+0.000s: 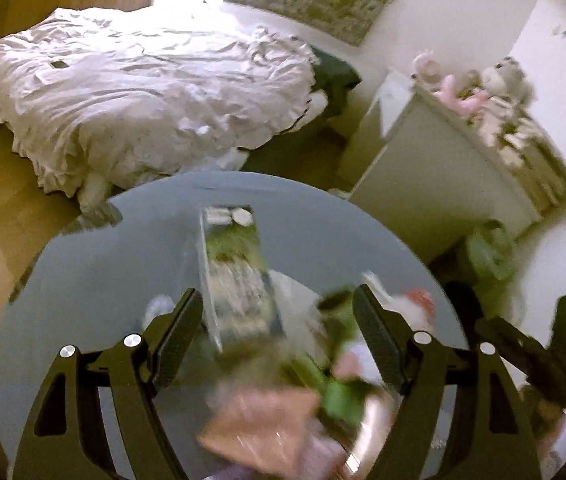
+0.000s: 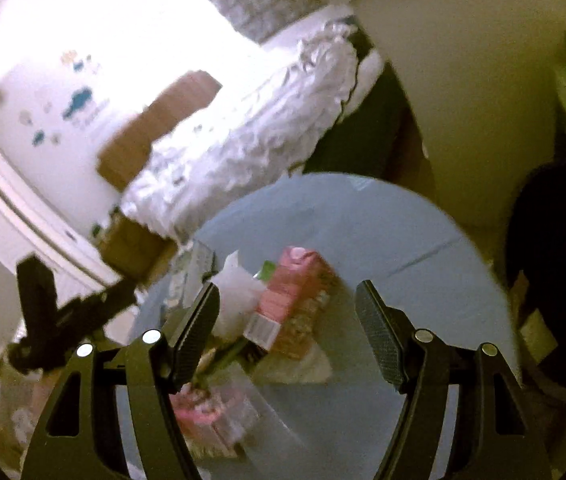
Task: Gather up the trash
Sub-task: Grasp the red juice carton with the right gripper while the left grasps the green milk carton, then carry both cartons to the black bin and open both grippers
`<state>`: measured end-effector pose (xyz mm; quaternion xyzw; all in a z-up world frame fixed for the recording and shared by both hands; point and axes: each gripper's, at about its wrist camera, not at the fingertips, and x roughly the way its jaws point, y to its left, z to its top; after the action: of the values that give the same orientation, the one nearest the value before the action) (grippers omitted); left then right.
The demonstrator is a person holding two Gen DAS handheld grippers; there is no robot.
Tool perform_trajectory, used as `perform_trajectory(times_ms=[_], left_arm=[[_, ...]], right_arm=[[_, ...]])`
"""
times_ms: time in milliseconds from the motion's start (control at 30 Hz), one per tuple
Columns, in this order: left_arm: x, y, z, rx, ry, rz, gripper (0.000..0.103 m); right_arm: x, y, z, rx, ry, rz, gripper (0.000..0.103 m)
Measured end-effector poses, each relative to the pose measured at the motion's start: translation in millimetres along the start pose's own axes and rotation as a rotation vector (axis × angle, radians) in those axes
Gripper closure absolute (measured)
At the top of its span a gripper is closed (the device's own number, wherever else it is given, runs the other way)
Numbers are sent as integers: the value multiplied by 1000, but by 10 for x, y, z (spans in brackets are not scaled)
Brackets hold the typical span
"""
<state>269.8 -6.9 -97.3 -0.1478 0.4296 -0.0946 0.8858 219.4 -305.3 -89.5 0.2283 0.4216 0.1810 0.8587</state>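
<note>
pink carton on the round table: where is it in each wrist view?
Left wrist: not clearly there; the trash between the open left claw is too blurred to pick it out.
Right wrist: pink carton lies centre frame, between the open right claw tips.
Shared landmark: the white bed beyond the round table.

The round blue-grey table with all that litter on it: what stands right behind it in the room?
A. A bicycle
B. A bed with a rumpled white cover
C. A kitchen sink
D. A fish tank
B. Beyond the far edge of the round blue-grey table, the left claw's view shows a bed with a rumpled white cover; the right claw's view shows it too.
</note>
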Motion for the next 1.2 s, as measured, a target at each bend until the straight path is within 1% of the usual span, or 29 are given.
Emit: perform_trajectory(times_ms=[67, 133, 200, 233, 267, 367, 433, 467, 500, 533, 567, 633, 667, 733, 800, 833, 967, 1067, 1100, 1200], left_arm=[[182, 135, 86, -2, 33, 28, 26], [377, 182, 171, -5, 69, 53, 26], [472, 241, 171, -3, 90, 73, 26], [508, 253, 171, 5, 100, 80, 26], [594, 248, 181, 17, 117, 103, 26], [750, 295, 175, 16, 156, 136, 26], [813, 331, 160, 9, 170, 141, 28], [812, 324, 155, 23, 162, 148, 29], [814, 318, 163, 29, 157, 154, 37], [804, 316, 160, 34, 153, 160, 40], [791, 328, 157, 32, 148, 145, 43], [761, 344, 147, 24, 140, 134, 45], [729, 345, 138, 23, 132, 129, 47], [628, 320, 124, 18, 97, 105, 51], [423, 231, 115, 22, 41, 62, 52], [352, 184, 121, 28, 23, 46, 52], [-117, -222, 109, 81, -73, -49, 53], [-356, -617, 105, 138, -118, -133, 53], [-403, -767, 99, 158, -124, -161, 53], [-462, -1256, 61, 224, -125, -256, 53]], right_arm=[[179, 86, 51, 3, 33, -23, 33], [327, 127, 103, 2, 58, -61, 33], [469, 153, 151, 7, 83, -101, 33], [544, 135, 171, 11, 99, -126, 33], [607, 111, 186, 15, 112, -143, 33], [787, 17, 200, 16, 161, -182, 33], [871, -14, 162, -2, 189, -197, 40], [870, -30, 145, -10, 185, -180, 41], [852, -30, 132, -19, 181, -172, 44], [830, -17, 131, -35, 174, -164, 49], [807, -6, 122, -45, 169, -167, 50], [734, 5, 93, -67, 151, -170, 58], [678, -5, 71, -72, 140, -159, 60], [542, -39, 40, -67, 105, -107, 70], [379, -89, 46, -52, 47, -39, 71], [228, -140, 34, -41, -1, 0, 71], [-334, -349, 55, -21, -165, 65, 71], [-761, -567, 91, -7, -285, 71, 71], [-902, -655, 100, -5, -329, 62, 71], [-1213, -925, 106, 16, -424, 18, 71]])
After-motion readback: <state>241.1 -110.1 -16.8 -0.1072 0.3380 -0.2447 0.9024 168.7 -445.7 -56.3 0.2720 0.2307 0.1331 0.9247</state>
